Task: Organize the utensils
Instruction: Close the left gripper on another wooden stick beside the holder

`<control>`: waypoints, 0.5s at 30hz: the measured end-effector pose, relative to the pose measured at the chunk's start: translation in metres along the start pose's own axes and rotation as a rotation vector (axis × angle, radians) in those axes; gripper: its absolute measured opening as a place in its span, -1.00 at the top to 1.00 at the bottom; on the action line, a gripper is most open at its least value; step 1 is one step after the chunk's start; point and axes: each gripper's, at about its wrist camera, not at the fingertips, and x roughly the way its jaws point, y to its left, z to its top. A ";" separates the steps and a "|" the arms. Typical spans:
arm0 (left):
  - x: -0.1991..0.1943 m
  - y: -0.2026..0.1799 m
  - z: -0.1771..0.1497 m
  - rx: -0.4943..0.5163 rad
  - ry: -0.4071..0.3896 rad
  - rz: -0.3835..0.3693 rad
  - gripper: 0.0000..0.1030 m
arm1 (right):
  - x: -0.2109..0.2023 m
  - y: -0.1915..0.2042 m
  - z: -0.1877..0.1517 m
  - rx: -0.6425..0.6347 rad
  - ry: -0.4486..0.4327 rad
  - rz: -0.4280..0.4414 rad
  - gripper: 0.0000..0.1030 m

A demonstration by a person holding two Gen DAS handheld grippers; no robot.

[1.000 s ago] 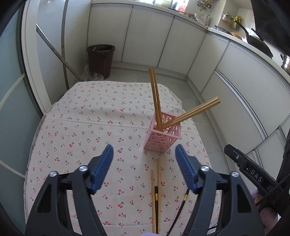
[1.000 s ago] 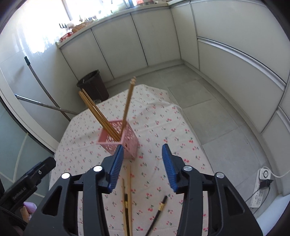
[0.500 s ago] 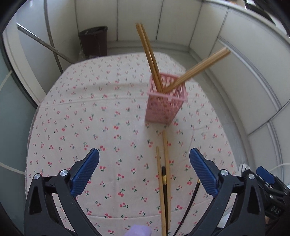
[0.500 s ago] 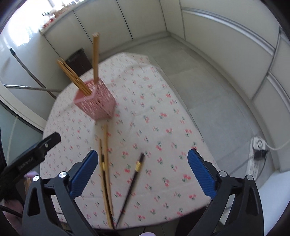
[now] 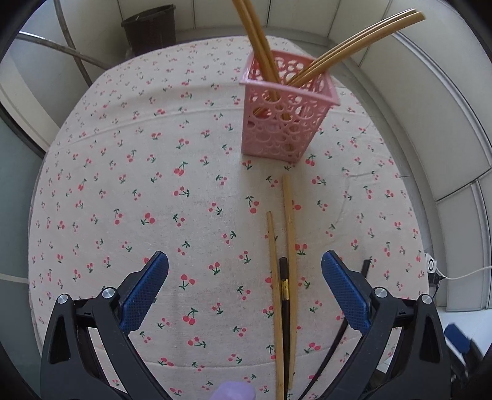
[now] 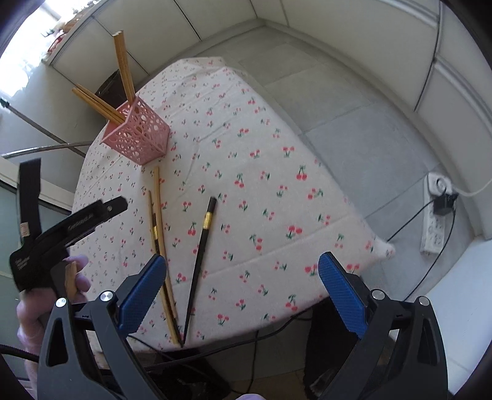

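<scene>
A pink perforated basket (image 5: 286, 123) (image 6: 138, 135) stands on the cherry-print tablecloth (image 5: 138, 184), with several bamboo chopsticks (image 5: 255, 34) leaning out of it. In front of it two bamboo chopsticks (image 5: 289, 234) (image 6: 158, 203) lie side by side, a black gold-banded chopstick (image 5: 284, 295) between them. A second black chopstick (image 6: 204, 234) lies to their right. My left gripper (image 5: 243, 257) hangs open above the cloth, the lying chopsticks just inside its right finger. My right gripper (image 6: 242, 258) is open over the table's near edge, with nothing between its fingers.
A dark waste bin (image 5: 150, 27) and a metal pole (image 5: 61, 49) stand beyond the table. A power strip (image 6: 436, 215) and cables lie on the floor at the right. A gloved hand (image 6: 46, 307) holds the left gripper's black frame (image 6: 77, 221).
Both grippers have opened wide and come down and tilted toward the table. The lying chopsticks now show closer. The basket and its chopsticks have not moved.
</scene>
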 end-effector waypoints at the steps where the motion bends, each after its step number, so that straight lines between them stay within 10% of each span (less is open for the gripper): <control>1: 0.004 0.000 0.001 -0.003 0.002 0.014 -0.86 | 0.001 -0.003 -0.001 0.016 0.009 0.014 -0.87; 15: 0.051 0.003 0.015 -0.070 0.078 0.072 -0.34 | 0.002 -0.011 0.000 0.048 0.023 0.031 -0.87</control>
